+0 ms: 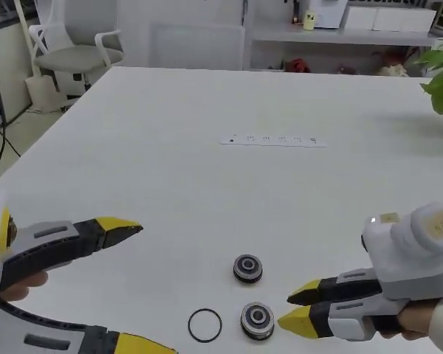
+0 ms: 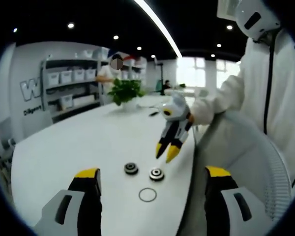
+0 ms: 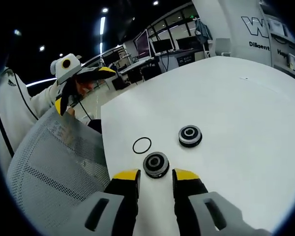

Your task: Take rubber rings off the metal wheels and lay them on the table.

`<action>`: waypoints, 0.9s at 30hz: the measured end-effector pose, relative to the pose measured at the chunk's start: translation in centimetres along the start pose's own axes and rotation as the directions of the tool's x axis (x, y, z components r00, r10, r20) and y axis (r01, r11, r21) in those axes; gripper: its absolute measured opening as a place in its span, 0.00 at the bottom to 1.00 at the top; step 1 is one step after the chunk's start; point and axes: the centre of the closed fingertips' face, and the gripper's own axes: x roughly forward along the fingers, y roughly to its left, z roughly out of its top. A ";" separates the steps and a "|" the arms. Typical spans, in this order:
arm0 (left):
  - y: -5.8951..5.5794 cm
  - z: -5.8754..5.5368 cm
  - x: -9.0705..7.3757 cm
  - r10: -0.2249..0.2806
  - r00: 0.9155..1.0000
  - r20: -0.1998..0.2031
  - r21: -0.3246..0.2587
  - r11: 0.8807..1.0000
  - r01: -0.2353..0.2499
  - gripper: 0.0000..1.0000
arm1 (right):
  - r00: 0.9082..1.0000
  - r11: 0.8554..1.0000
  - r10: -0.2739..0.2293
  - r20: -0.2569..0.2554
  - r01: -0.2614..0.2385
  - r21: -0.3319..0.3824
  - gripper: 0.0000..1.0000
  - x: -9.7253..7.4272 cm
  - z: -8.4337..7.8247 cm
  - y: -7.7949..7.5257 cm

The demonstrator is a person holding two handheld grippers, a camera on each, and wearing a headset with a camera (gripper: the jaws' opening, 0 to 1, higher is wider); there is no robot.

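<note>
Left hand-held gripper gapes; right hand-held gripper, barely apart, faces a wheel. Nudged, it may skid off the tabletop

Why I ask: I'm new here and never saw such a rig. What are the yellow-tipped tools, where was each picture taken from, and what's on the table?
No robot: a person works two two-jaw grippers. The head view comes from a camera in the headset, looking down; the two round views come from cameras riding on the grippers. On the table lie a far wheel, a near wheel and one loose rubber ring. The left gripper is wide open; the right gripper, open too, points its tips at the near wheel. Neither holds anything.
</note>
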 end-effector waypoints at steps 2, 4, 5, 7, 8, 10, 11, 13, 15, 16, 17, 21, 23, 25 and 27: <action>0.0 0.6 0.4 -0.013 1.000 0.009 0.008 1.000 0.013 0.87 | 1.000 1.000 -0.002 -0.007 0.002 -0.009 0.24 0.1 -0.2 0.0; -0.1 1.4 0.8 -0.027 0.999 0.028 0.018 0.999 0.027 0.87 | 1.000 1.000 0.001 -0.006 -0.001 -0.010 0.24 0.2 -0.2 0.0; -0.2 1.9 1.0 -0.037 0.998 0.041 0.021 0.999 0.036 0.87 | 1.000 1.000 0.003 -0.006 -0.003 -0.012 0.25 0.3 -0.3 0.0; -0.2 2.4 1.4 -0.047 0.997 0.061 0.023 0.999 0.046 0.87 | 1.000 1.000 0.004 -0.008 -0.004 -0.015 0.25 0.4 -0.4 0.0; -0.3 2.6 1.7 -0.056 0.996 0.071 0.018 0.998 0.055 0.88 | 1.000 1.000 0.003 -0.012 -0.004 -0.017 0.25 0.5 -0.5 0.0; -0.4 2.6 2.3 -0.073 0.995 0.068 0.018 0.997 0.072 0.88 | 1.000 1.000 0.005 -0.018 -0.005 -0.021 0.25 0.6 -0.7 0.0; -0.6 2.5 2.6 -0.081 0.995 0.061 0.027 0.996 0.080 0.88 | 1.000 1.000 0.007 -0.019 -0.008 -0.022 0.25 0.7 -0.8 0.0; -0.8 2.4 3.1 -0.098 0.994 0.052 0.046 0.994 0.096 0.87 | 1.000 1.000 0.010 -0.022 -0.011 -0.024 0.25 0.8 -0.9 0.0; -0.9 2.2 3.7 -0.117 0.992 0.050 0.053 0.992 0.114 0.86 | 1.000 1.000 0.011 -0.023 -0.012 -0.027 0.25 0.9 -0.9 0.0; -0.9 2.0 4.1 -0.127 0.991 0.043 0.049 0.991 0.125 0.86 | 1.000 0.999 0.012 -0.025 -0.012 -0.029 0.25 0.9 -1.0 0.0; -0.9 1.9 4.3 -0.134 0.990 0.038 0.050 0.990 0.132 0.86 | 1.000 0.999 0.012 -0.026 -0.013 -0.032 0.24 1.0 -1.0 0.1; -1.0 1.5 5.4 -0.169 0.985 0.027 0.067 0.984 0.167 0.84 | 0.999 0.999 0.017 -0.034 -0.018 -0.046 0.24 1.3 -1.2 0.2; -0.9 1.5 6.1 -0.184 0.983 0.026 0.060 0.981 0.182 0.82 | 0.999 0.999 0.019 -0.038 -0.021 -0.050 0.24 1.5 -1.3 0.2; -0.8 1.3 6.8 -0.192 0.981 0.019 0.067 0.979 0.190 0.81 | 0.999 0.998 0.018 -0.038 -0.020 -0.056 0.24 1.6 -1.2 0.2; -0.8 1.2 7.5 -0.203 0.979 0.018 0.078 0.976 0.201 0.81 | 0.999 0.998 0.018 -0.037 -0.020 -0.060 0.24 1.6 -1.2 0.2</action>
